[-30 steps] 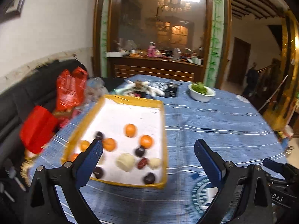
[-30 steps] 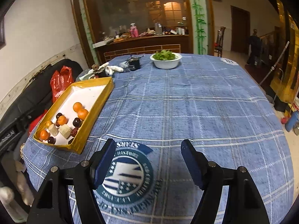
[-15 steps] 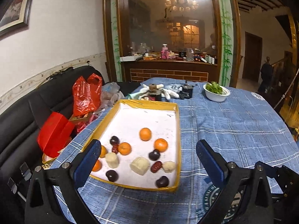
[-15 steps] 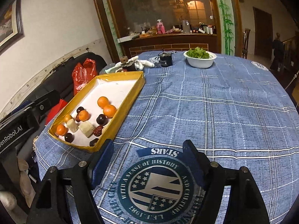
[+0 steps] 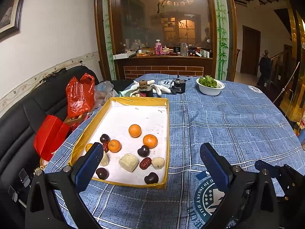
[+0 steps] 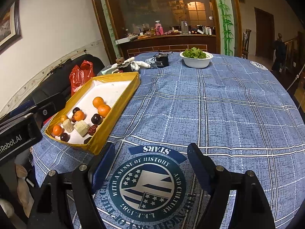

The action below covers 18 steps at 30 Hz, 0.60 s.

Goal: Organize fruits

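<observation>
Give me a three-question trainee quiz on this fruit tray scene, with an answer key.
1. True or false: the left claw grips an orange.
2. Which fruit lies nearest the tray's near right corner? A) an orange B) a dark plum C) a red date
3. Fill in: the white bowl at the far end of the table holds ____.

Key: 1. False, both it and the right claw are open and empty. 2. B. 3. Leafy greens.
</observation>
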Each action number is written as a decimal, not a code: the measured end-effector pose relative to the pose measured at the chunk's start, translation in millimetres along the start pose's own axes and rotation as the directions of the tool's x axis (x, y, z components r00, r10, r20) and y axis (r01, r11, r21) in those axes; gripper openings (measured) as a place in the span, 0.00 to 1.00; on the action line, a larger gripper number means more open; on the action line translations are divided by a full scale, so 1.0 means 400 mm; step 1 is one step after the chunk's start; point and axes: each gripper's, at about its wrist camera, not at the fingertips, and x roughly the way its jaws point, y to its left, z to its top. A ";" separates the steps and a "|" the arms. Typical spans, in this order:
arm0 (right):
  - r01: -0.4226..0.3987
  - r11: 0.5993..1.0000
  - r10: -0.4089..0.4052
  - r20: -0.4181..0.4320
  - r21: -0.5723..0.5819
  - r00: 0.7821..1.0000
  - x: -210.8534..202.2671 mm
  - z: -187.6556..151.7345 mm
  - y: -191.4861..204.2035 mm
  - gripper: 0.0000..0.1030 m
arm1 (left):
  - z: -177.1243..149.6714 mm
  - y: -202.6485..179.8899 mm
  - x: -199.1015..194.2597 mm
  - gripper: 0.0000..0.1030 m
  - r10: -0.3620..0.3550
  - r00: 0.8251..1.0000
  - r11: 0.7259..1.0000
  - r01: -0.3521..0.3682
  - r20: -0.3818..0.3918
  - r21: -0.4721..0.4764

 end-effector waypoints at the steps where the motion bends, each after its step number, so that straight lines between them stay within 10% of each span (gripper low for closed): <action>1: 0.001 1.000 -0.001 -0.001 -0.002 1.000 0.001 0.000 0.003 0.81 | -0.001 0.002 0.001 0.98 -0.003 1.000 1.000 0.003 -0.004 -0.002; 11: 0.008 1.000 -0.009 -0.006 -0.018 1.000 0.004 -0.009 0.029 0.81 | -0.014 0.028 -0.004 0.98 -0.006 1.000 1.000 0.006 0.001 -0.026; 18: -0.002 0.999 0.002 0.002 -0.047 1.000 0.002 -0.007 0.053 0.81 | -0.014 0.069 -0.111 1.00 0.144 0.962 0.987 -0.124 0.232 -0.100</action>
